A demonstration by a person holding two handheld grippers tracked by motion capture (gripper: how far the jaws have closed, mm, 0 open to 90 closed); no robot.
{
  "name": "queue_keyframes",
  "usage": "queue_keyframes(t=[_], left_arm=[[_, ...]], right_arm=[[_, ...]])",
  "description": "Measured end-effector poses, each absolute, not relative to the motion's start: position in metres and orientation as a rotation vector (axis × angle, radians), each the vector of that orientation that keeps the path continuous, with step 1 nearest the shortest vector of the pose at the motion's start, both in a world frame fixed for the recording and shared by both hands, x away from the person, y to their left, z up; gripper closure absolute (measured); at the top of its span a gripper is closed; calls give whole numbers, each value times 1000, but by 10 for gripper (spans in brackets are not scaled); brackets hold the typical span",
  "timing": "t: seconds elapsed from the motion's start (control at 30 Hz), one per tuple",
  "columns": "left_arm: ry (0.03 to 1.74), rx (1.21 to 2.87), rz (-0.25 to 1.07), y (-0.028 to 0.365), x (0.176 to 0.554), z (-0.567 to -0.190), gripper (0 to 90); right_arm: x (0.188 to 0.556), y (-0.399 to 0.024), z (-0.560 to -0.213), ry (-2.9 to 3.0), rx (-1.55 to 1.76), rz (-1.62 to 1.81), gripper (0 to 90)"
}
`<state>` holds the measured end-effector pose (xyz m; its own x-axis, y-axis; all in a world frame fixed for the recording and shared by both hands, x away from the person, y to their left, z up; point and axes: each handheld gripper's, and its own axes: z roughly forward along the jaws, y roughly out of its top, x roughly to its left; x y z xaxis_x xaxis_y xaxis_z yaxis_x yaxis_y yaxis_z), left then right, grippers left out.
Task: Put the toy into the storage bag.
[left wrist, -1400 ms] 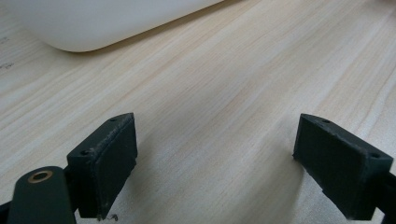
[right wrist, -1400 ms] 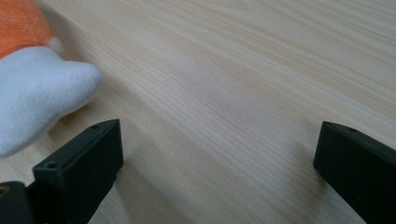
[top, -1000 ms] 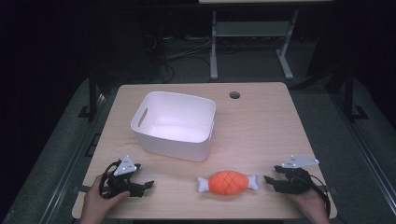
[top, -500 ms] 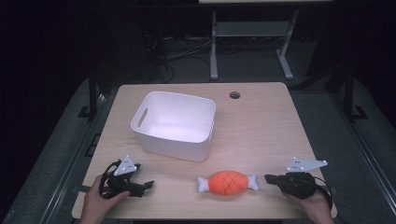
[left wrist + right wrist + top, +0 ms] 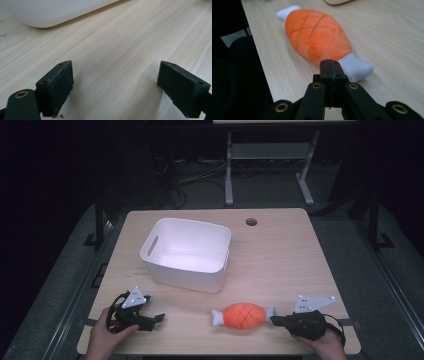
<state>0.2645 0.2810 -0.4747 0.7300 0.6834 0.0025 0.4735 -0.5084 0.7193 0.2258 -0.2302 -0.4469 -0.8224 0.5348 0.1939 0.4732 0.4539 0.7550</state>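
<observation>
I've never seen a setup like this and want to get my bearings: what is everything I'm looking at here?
Plush meat toy: one, orange with white bone ends, lying near the table's front edge.
Bin: one, white, empty, behind the toy, left of centre.
Table: one, light wood, round hole near its far edge.
Metal frame: one, grey, on the floor behind the table.
Left gripper: one, black, jaws open over bare wood.
Right gripper: one, black, jaws shut, tips next to the toy's bone end.

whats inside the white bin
Nothing shows inside the white bin: the high view gives its bare white floor and far walls. The strip of floor just behind its near wall is hidden by that wall.
</observation>
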Motion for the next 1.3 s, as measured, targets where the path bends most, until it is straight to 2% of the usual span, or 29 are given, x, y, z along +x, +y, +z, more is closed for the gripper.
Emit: queue_keyframes(t=[0.63,1.3], left_arm=[[869,2205,372,281,265,-475,126],[869,2205,372,281,265,-475,126]], right_arm=[[239,-223,-463,2668,939,1228,896],[274,-214,-463,2637,946,1214,896]])
